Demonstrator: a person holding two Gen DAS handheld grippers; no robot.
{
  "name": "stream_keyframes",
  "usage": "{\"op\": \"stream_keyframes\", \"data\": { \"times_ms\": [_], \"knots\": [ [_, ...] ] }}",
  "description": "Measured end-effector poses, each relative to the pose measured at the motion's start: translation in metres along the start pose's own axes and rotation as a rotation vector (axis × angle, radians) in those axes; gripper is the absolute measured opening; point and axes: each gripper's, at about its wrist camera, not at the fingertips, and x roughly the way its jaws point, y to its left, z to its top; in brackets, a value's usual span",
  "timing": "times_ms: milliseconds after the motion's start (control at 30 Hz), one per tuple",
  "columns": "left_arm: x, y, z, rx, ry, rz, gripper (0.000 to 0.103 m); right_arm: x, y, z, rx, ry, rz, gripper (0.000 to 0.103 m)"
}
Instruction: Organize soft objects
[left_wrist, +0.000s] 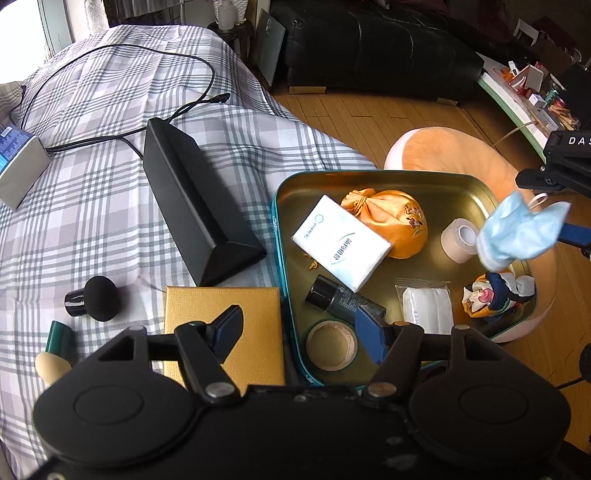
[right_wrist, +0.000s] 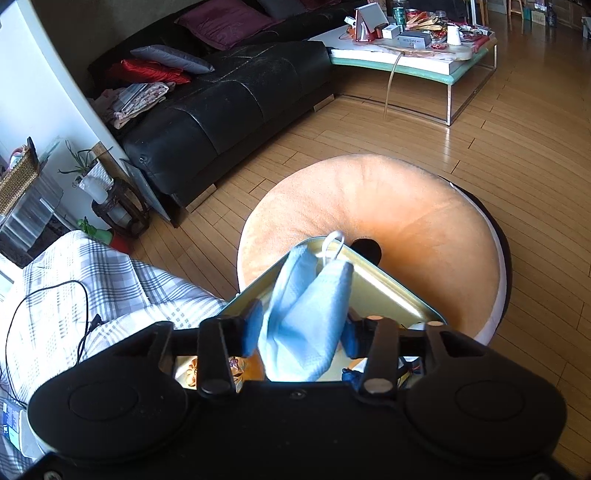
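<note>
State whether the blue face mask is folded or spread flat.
Folded and crumpled: the blue face mask bunches into two uneven flaps between the right gripper pads, above the tin.

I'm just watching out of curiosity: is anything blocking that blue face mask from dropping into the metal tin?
Nothing visible does. The blue face mask hangs between the right gripper's parted fingers above the tin, whose floor there is bare between the tape roll and the patterned cloth.

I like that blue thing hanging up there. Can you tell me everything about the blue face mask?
The blue face mask is soft, crumpled pleated fabric with a white ear loop sticking up. It hangs above the right side of the gold tin tray, between the blue pads of the right hand-held gripper, whose jaws are open around it. Its lower end droops near a roll of tape.
</note>
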Motion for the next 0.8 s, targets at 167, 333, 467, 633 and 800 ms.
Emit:
{"op": "stream_keyframes", "data": {
  "times_ms": [167,333,467,633,800],
  "knots": [
    [-0.002,-0.004,-0.007,0.02,-0.005,0.005,0.065,-0.003,0.003,-0.002,-0.024,-0.037,-0.028,0.063],
    [-0.005,-0.004,-0.009,0.026,-0.009,0.011,0.066,-0.001,0.002,-0.001,-0.023,-0.029,-0.021,0.063],
    [-0.008,-0.003,-0.01,0.027,-0.015,0.018,0.066,0.0,0.002,0.0,-0.023,-0.027,-0.02,0.063],
    [-0.013,0.0,-0.013,0.024,-0.022,0.028,0.067,0.002,0.005,-0.001,-0.043,-0.019,-0.02,0.063],
    [-0.021,0.005,-0.019,0.018,-0.033,0.04,0.072,0.002,0.012,-0.006,-0.078,-0.018,-0.017,0.063]
  ]
}}
